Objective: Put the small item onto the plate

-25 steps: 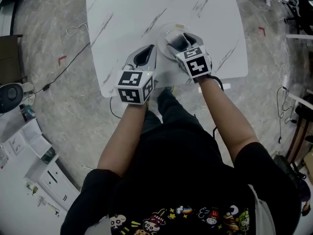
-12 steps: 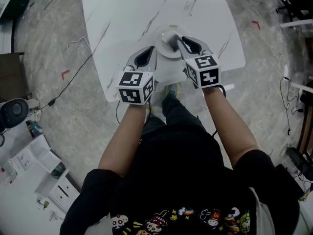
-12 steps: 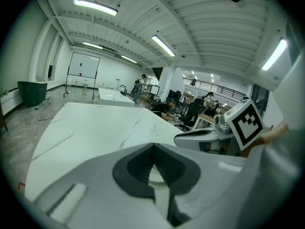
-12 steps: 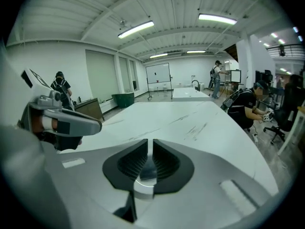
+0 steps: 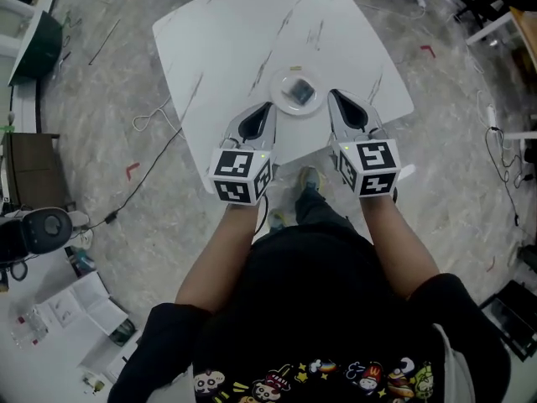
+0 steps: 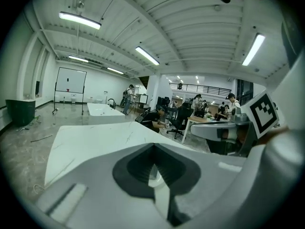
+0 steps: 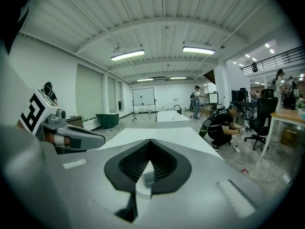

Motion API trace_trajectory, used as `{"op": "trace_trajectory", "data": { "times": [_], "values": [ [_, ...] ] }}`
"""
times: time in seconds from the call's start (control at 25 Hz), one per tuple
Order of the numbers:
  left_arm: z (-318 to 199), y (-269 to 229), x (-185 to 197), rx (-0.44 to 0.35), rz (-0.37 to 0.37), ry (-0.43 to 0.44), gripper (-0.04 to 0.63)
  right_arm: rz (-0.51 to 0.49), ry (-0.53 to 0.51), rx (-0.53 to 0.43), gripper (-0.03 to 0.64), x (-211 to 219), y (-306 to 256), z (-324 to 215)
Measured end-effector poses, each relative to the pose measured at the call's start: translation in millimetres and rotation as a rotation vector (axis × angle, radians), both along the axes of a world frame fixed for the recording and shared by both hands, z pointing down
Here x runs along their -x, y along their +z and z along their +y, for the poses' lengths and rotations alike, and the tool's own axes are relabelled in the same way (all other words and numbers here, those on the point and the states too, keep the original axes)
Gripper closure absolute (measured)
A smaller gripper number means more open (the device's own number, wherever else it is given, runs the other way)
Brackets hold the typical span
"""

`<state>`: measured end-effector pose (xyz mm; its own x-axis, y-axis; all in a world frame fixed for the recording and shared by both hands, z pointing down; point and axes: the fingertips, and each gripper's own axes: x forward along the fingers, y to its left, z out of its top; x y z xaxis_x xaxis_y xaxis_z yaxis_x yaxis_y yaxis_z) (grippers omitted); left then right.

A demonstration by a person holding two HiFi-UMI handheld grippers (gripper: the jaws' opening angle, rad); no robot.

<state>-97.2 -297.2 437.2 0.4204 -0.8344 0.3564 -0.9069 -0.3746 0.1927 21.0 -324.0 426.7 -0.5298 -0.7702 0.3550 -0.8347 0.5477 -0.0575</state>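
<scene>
The small grey squarish item (image 5: 299, 89) lies in the middle of the round pale plate (image 5: 278, 99); what it is made of I cannot tell. So the step in hand looks to me like the end of the task: the item is placed and both tools are free of it. The left gripper (image 5: 268, 107) has its jaws pressed together with nothing between them, as its own view shows. The right gripper (image 5: 335, 95) has just been closing its jaws, and they now stand together and empty as well. The two grippers stand on the near side of the plate, one at its left and one at its right, with tips near its rim but not touching it. In my judgement the next move calls only for keeping both tools away from the plate, so that a jaw tip does not push it. The plate sits on the white marble-patterned table (image 5: 235, 40), rather near to the near edge, so a push towards the person could bring it close to that edge. The far and left parts of the table are bare and give much room. On the grey floor at the left lies a thin cable (image 5: 151, 117).
</scene>
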Motion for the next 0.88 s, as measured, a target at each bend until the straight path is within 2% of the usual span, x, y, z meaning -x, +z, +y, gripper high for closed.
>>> {"op": "trace_trajectory", "data": {
  "times": [0.16, 0.4, 0.88],
  "values": [
    [15.4, -36.3, 2.7, -0.078, -0.004, 0.0, 0.595, -0.021, 0.028, -0.049, 0.598, -9.4, -31.2, 21.8],
    [14.2, -49.9, 8.0, -0.143, -0.011, -0.023, 0.595, -0.002, 0.047, -0.06, 0.598, -8.3, -26.2, 19.5],
    [-3.5, -41.4, 8.1, -0.13, -0.02, -0.055, 0.595, 0.01, 0.02, -0.067, 0.598, -7.7, -27.9, -3.5]
  ]
}}
